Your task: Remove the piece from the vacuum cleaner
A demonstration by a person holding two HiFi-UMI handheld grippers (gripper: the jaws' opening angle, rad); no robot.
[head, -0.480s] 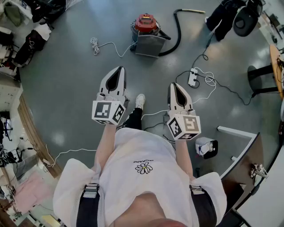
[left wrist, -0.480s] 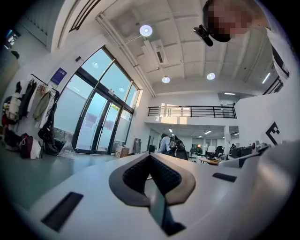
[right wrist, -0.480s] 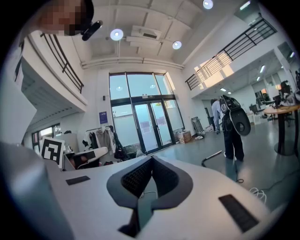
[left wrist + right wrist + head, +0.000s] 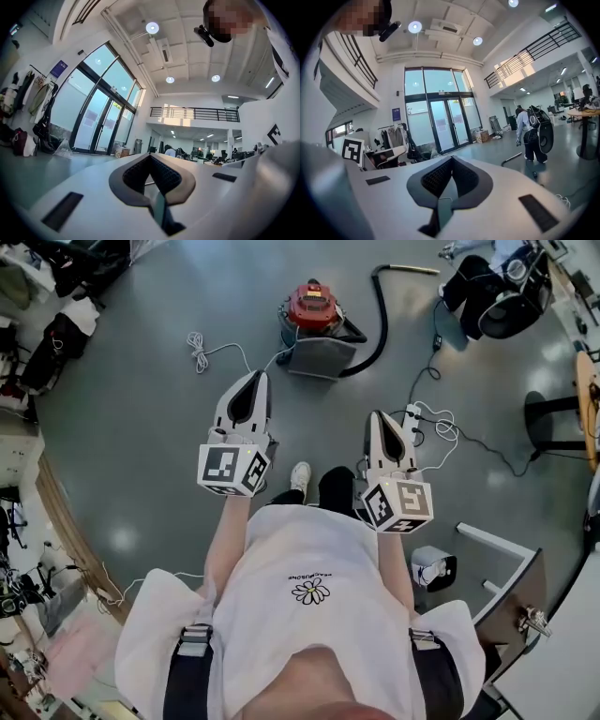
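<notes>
Floor (image 4: 141, 427) separates left gripper (image 4: 255, 378), right gripper (image 4: 380, 416) from vacuum cleaner (image 4: 314, 307).

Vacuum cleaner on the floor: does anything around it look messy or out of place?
Nothing looks broken. The red vacuum cleaner stands upright; a white cord trails loose across the floor from it, bundled at its end, and its black hose curls away.

**Smooth plastic above a sheened floor**

The floor (image 4: 141, 446) is smooth and grey, with a soft sheen that catches the ceiling lights. The vacuum cleaner (image 4: 314, 307) has a glossy red plastic top, and its hose (image 4: 378, 320) is dull black. The left hand-held gripper (image 4: 256, 377) and the right hand-held gripper (image 4: 377, 414) both have smooth, faintly shiny white plastic shells, lined inside with dark, finely ribbed pads (image 4: 138, 176). The person's shirt (image 4: 309, 559) is soft white cloth.
</notes>
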